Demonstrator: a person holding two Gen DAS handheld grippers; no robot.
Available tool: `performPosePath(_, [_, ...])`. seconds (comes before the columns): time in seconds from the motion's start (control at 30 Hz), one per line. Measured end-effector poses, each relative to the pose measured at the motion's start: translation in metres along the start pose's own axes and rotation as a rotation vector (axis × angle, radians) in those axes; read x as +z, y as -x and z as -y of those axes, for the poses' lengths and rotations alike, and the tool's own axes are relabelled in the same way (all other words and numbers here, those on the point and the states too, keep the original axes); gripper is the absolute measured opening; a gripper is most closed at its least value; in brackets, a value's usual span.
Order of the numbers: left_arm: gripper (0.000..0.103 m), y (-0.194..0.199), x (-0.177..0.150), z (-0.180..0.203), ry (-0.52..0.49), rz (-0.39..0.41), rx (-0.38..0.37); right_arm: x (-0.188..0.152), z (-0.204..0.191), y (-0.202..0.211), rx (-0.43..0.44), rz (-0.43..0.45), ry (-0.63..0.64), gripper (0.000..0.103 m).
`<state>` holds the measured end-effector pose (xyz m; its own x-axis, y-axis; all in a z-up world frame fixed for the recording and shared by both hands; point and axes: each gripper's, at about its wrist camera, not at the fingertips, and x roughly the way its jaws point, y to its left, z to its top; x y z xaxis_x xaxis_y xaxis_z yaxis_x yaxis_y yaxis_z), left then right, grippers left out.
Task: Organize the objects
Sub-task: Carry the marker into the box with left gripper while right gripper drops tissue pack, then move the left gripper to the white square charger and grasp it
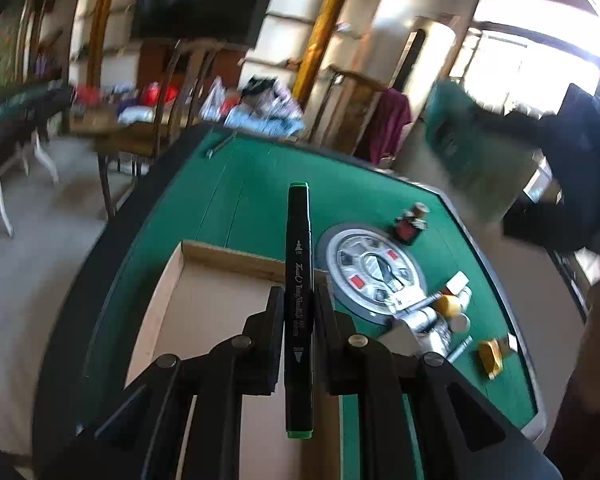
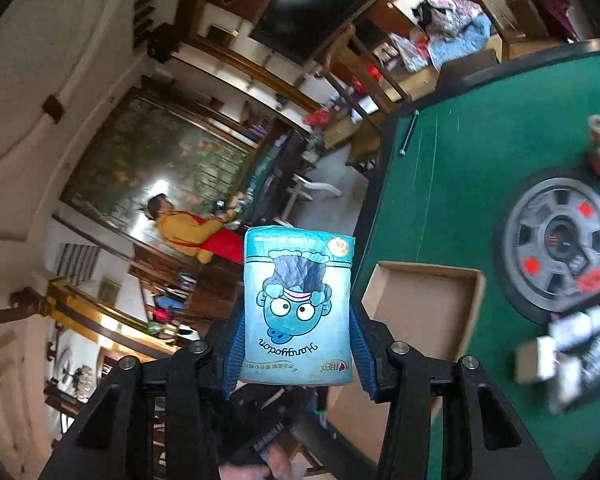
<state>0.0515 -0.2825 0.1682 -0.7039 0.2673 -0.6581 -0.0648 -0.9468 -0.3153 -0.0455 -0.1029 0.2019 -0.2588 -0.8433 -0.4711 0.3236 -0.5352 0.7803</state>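
My left gripper (image 1: 299, 312) is shut on a black marker (image 1: 299, 280) with green end caps, held lengthwise above a shallow cardboard box (image 1: 204, 280) on the green table (image 1: 260, 192). My right gripper (image 2: 296, 340) is shut on a light blue tissue pack (image 2: 298, 308) printed with a cartoon face, its blue pads pressing both sides. That pack hangs off the table's left edge, with the same cardboard box (image 2: 424, 308) just to its right. Below the pack I see part of the other gripper and a hand.
A round grey and silver hub (image 1: 374, 270) with red squares sits in the table's middle. Several small bottles and boxes (image 1: 448, 312) lie beside it, and a small dark bottle (image 1: 410, 226) stands beyond. Chairs and cluttered tables stand past the far edge. A person in yellow (image 2: 188, 228) stands in the room.
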Motion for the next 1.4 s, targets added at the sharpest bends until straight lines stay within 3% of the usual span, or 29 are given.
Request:
performPosePath(0.2, [0.015, -0.066, -0.007, -0.032, 0.066, -0.087, -0.005, -0.022, 0.068, -0.101, -0.290, -0.071, -0.034, 0.051])
performPosePath(0.33, [0.015, -0.102, -0.015, -0.038, 0.076, -0.131, -0.005, -0.030, 0.111, -0.132, -0.356, -0.107, -0.096, 0.051])
performPosePath(0.47, [0.014, -0.129, -0.020, -0.046, 0.108, -0.157, -0.026, -0.028, 0.119, -0.143, -0.456, -0.086, -0.041, 0.051])
performPosePath(0.73, [0.017, -0.143, -0.026, -0.049, 0.148, -0.165, -0.049, -0.031, 0.121, -0.143, -0.523, -0.084, 0.020, 0.056])
performPosePath(0.8, [0.038, -0.139, -0.026, -0.050, 0.154, -0.150, -0.059, -0.032, 0.121, -0.142, -0.526, -0.085, 0.025, 0.056])
performPosePath(1.0, [0.065, -0.119, -0.034, -0.053, 0.190, -0.092, -0.020, -0.032, 0.124, -0.136, -0.474, -0.075, -0.001, 0.061])
performPosePath(1.17, [0.065, -0.120, -0.043, -0.048, 0.167, -0.117, 0.005, -0.041, 0.120, -0.124, -0.445, -0.056, -0.005, 0.061])
performPosePath(1.3, [0.065, -0.122, -0.030, -0.031, 0.086, -0.086, 0.063, -0.056, 0.109, -0.094, -0.474, -0.007, 0.050, 0.064])
performPosePath(1.4, [0.064, -0.138, -0.025, -0.016, 0.031, -0.133, 0.087, -0.068, 0.108, -0.067, -0.487, 0.042, 0.065, 0.067])
